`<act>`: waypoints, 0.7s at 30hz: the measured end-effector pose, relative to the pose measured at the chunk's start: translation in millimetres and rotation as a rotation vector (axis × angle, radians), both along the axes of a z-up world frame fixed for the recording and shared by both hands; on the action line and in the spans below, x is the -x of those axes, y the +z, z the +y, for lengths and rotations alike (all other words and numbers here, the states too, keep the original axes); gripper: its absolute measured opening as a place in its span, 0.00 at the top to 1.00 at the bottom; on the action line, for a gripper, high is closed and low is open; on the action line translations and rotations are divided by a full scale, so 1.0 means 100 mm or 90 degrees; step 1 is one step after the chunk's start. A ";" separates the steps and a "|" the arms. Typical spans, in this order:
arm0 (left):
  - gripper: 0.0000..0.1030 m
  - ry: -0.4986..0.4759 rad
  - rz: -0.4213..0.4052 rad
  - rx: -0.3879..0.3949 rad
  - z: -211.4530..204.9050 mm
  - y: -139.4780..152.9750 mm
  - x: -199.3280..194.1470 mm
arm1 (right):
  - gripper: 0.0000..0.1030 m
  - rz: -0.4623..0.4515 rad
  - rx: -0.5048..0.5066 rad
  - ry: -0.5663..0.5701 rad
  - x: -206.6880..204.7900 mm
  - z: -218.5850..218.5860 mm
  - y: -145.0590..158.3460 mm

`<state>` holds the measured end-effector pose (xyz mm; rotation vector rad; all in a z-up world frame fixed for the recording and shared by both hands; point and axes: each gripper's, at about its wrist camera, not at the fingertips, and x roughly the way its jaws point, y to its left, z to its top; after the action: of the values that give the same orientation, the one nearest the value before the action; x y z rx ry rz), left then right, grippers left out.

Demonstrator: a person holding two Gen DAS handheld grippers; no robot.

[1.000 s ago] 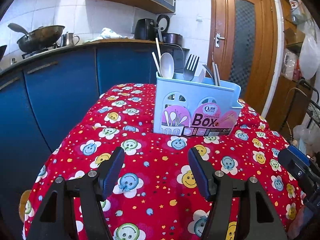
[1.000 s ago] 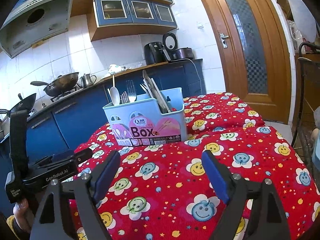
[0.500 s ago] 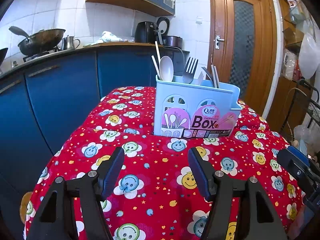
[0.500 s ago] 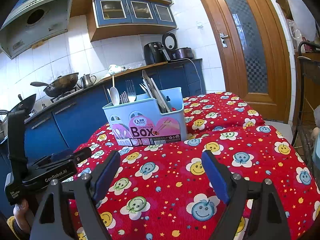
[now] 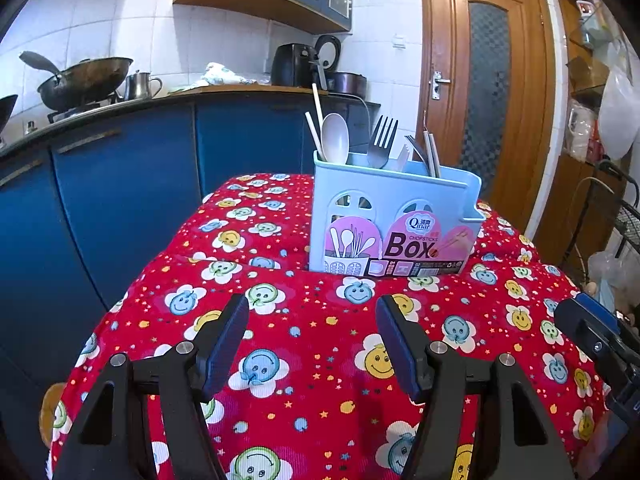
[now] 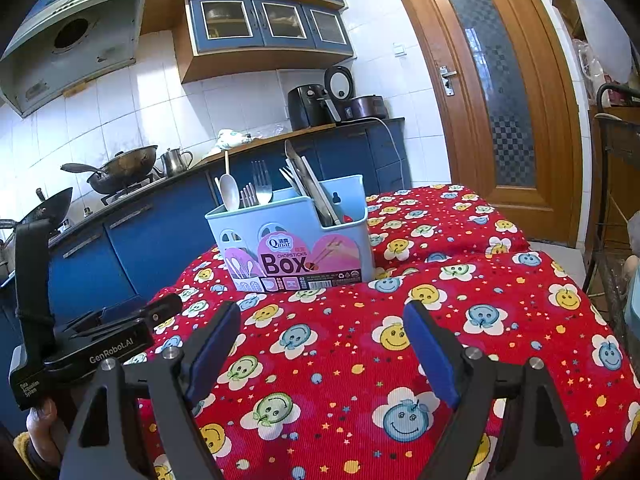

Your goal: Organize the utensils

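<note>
**Both grippers hold back from the utensil box**

Little has shifted since the earlier frames: the left view has dipped slightly, so the utensil box (image 5: 394, 220) sits a touch higher in it, while the right view is nearly unchanged.

Both the left gripper (image 5: 312, 344) and the right gripper (image 6: 322, 350) are spread wide and carry nothing, hovering over the red smiley-print surface (image 5: 320, 360) in front of the box. All the utensils I can see already stand upright inside it: a white spoon (image 5: 335, 138) and chopsticks (image 5: 316, 120) at the box's left end, a fork (image 5: 382, 142) near the middle, knives (image 6: 306, 184) leaning at the right end.

If sorting goes on, I judge the best approach is from above the box, pinching one handle high on its stem and lifting straight up, so neighbours are not dragged along. The box looks light; the other gripper could steady its wall.

Beyond the box stand blue cabinets, with a wok (image 5: 84, 80) on the stove. No loose utensil shows on the cloth around the box.
</note>
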<state>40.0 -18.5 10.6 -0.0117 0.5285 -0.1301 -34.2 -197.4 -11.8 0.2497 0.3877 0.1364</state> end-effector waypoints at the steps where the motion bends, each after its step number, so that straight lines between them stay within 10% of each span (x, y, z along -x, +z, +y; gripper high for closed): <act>1: 0.35 0.000 0.000 0.000 0.00 0.00 0.00 | 0.17 0.000 0.000 0.000 0.00 0.00 0.00; 21: 0.35 0.003 -0.003 0.001 0.01 0.02 0.01 | 0.17 0.000 0.000 0.000 0.00 0.00 0.00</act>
<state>38.7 -17.5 12.5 -0.0146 0.5240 -0.1253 -34.2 -197.5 -12.0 0.2500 0.3880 0.1364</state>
